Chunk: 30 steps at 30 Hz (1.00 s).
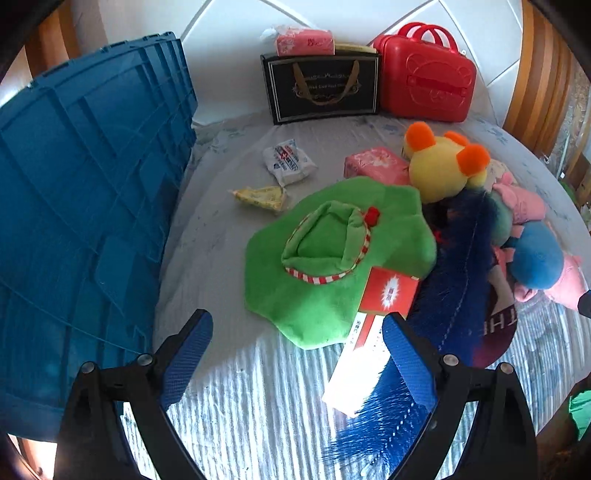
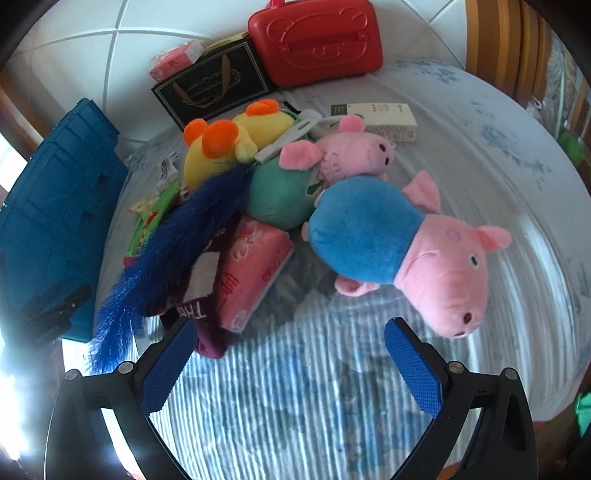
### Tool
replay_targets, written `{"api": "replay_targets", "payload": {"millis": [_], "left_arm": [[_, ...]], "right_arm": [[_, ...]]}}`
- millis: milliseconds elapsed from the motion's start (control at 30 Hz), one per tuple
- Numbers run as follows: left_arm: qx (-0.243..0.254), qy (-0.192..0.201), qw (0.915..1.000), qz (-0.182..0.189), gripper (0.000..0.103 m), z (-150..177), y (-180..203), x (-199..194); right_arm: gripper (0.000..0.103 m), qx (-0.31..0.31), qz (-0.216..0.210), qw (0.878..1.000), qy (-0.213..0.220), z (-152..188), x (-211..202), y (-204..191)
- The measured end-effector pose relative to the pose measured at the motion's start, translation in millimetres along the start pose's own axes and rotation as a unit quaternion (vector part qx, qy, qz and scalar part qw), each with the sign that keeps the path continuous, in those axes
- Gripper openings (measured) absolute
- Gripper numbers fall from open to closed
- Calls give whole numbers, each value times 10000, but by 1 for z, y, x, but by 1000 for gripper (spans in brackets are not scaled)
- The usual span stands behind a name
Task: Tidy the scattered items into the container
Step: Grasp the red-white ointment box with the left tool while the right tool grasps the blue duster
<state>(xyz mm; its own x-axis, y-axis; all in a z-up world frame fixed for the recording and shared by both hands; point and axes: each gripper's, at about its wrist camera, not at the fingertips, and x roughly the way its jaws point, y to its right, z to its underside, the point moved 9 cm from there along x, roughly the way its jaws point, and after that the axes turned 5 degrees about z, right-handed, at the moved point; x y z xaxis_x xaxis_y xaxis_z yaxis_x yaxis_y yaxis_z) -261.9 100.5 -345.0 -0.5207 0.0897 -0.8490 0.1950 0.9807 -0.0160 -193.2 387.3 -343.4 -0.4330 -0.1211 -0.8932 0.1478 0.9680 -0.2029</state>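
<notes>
While toys lie scattered right of blue crate (image 1: pixel 85 206), left gripper (image 1: pixel 297 354) and right gripper (image 2: pixel 291 360) hover wide, empty, likely choosing first pick.

A white padded headboard (image 1: pixel 229 22) behind the bed (image 2: pixel 480 110)

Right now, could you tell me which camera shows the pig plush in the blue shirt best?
The right wrist view: the pig plush in the blue shirt lies whole and unobstructed, face visible, just ahead of the right tool. The left wrist view catches only its blue body and a pink edge at the far right.
</notes>
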Motion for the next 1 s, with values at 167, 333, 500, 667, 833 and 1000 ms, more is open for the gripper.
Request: {"api": "replay_targets", "payload": {"millis": [167,333,500,667,833,1000], "left_arm": [[205,-214,9986,437,95,20,24,28],[475,-474,9954,684,95,36,51,56],[494,-666,9928,865,59,40,59,75],[393,-773,9905,1069,46,39,58,79],[335,-704,9912,1072,45,34,59,75],[436,-415,9923,1084,45,18,65,65]], "right_arm": [[103,-94,-21,9997,-220,13,23,-24],[103,-158,-2,9994,-313,18,38,-44],[88,-121,64,9997,-222,10,42,-53],[79,-147,-39,9999,-76,-7,38,-72],[79,-166,-228,9993,-262,-8,55,-104],[59,-58,-47,9995,-308,-6,81,-117]]}}
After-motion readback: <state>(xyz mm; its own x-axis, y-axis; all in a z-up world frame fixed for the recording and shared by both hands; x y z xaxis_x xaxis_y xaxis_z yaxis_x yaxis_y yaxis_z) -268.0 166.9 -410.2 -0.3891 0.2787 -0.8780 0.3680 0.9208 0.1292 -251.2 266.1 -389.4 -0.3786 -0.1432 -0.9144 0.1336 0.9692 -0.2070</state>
